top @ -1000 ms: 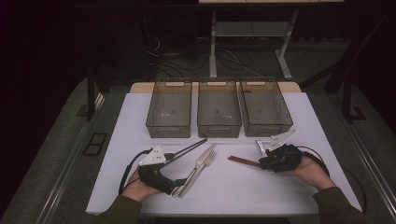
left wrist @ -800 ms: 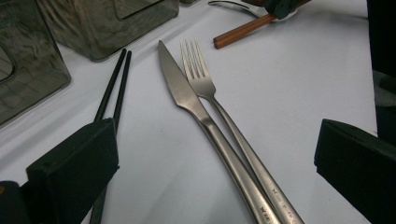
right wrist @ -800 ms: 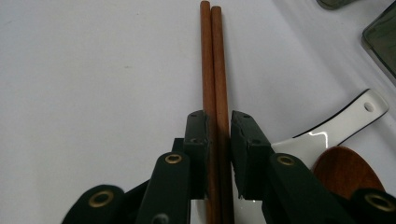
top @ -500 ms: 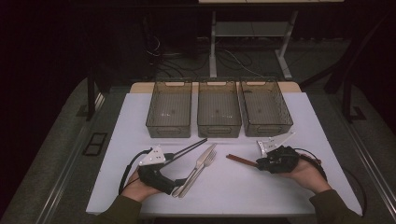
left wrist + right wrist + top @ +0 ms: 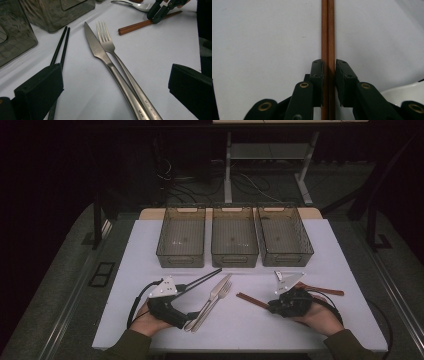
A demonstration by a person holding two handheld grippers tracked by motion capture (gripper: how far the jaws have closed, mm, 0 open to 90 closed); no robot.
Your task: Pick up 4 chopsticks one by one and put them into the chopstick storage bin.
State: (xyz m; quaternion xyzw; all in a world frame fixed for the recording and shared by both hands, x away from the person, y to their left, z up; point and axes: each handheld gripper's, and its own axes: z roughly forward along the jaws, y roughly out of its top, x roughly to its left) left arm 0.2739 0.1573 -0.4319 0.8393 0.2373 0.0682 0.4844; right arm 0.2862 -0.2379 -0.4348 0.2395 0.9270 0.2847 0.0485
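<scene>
Risk: our right tongs (image 5: 328, 66) pinch the reddish-brown wooden chopstick pair (image 5: 328, 30) off-centre; sticks may pivot or separate. Left tongs (image 5: 112, 82) spread, idle.

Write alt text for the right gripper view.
The right gripper is shut on a pair of brown wooden chopsticks, its two black jaws pressing either side. The chopsticks run straight up the picture, side by side over the white table.

Fork (image 5: 117, 62), knife (image 5: 105, 60) handles cut off
</scene>
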